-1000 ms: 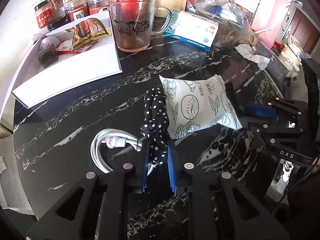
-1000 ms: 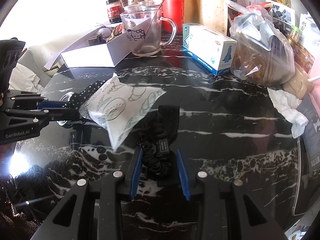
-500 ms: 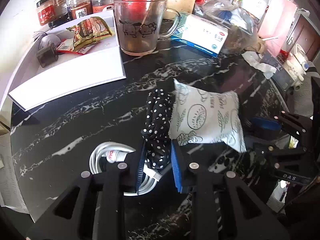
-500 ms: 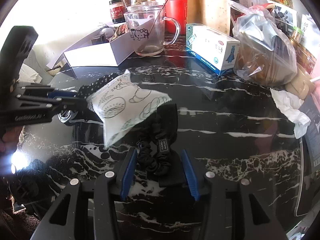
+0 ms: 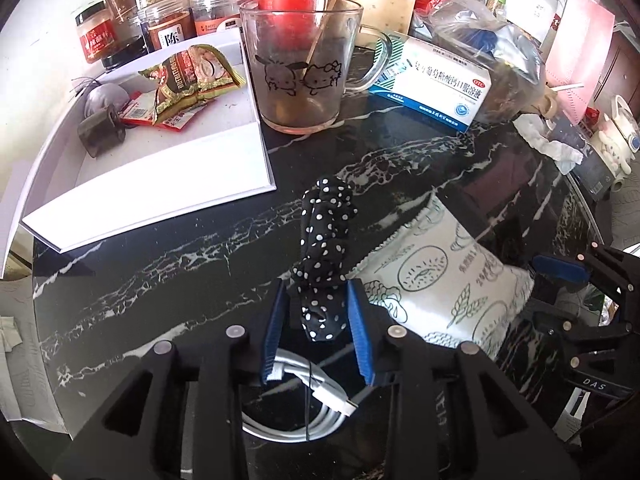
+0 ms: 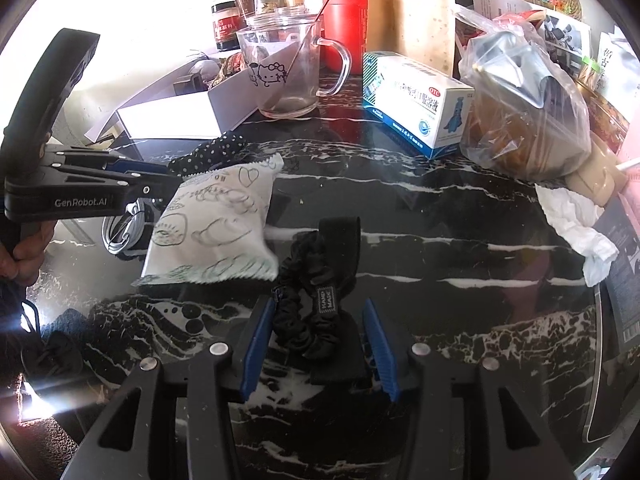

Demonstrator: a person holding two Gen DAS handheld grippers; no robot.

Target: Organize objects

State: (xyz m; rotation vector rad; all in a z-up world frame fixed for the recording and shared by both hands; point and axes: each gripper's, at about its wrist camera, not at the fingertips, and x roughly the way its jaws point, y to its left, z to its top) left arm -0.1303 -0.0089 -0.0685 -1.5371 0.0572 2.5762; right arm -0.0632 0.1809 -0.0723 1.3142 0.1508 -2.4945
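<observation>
— What's between the left gripper blades?

— A black polka-dot scrunchie, pinched and lifted, limp, stretching ahead of the tips. Below them a white cable coil, partly hidden.

— And the right gripper?

— Spread wide around a black scrunchie on the marble table, not gripping. The white snack pouch lies ahead-left, touching it.

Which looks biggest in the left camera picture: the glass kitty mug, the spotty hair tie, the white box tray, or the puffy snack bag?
1. White box tray
2. Glass mug and snack bag: look about alike, so no ranking.
3. Polka-dot hair tie, though it is nearest the camera, which may make it look bigger.
</observation>
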